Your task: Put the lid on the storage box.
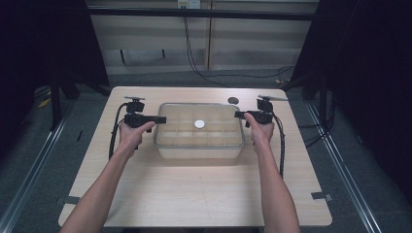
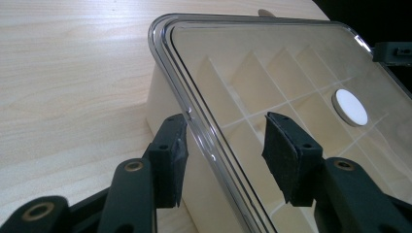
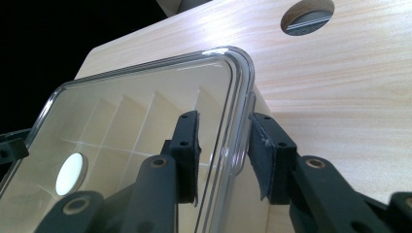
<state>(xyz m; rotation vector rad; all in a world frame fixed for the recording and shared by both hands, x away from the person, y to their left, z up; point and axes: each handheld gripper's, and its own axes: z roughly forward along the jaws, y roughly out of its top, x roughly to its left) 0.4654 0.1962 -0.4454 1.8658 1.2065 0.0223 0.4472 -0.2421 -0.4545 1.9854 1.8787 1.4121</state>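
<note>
A cream box (image 1: 199, 151) with inner dividers stands mid-table under a clear lid (image 1: 218, 114). A white disc (image 1: 199, 124) sits at the lid's centre, also seen as the disc (image 2: 351, 107) and the disc (image 3: 69, 174). My left gripper (image 1: 160, 119) is at the lid's left edge. In the left gripper view the gripper (image 2: 226, 121) is open and straddles the lid rim (image 2: 194, 121), one jaw outside the box, one over the lid. My right gripper (image 1: 238, 115) is at the right edge. In its own view that gripper (image 3: 224, 118) is open astride the rim (image 3: 238, 97), with gaps on both sides.
The box rests on a light wooden table (image 1: 194, 194). A round cable hole (image 1: 233, 100) lies just behind the box's right corner, seen as the hole (image 3: 307, 14). Cables trail from both grippers. Dark curtains flank the table.
</note>
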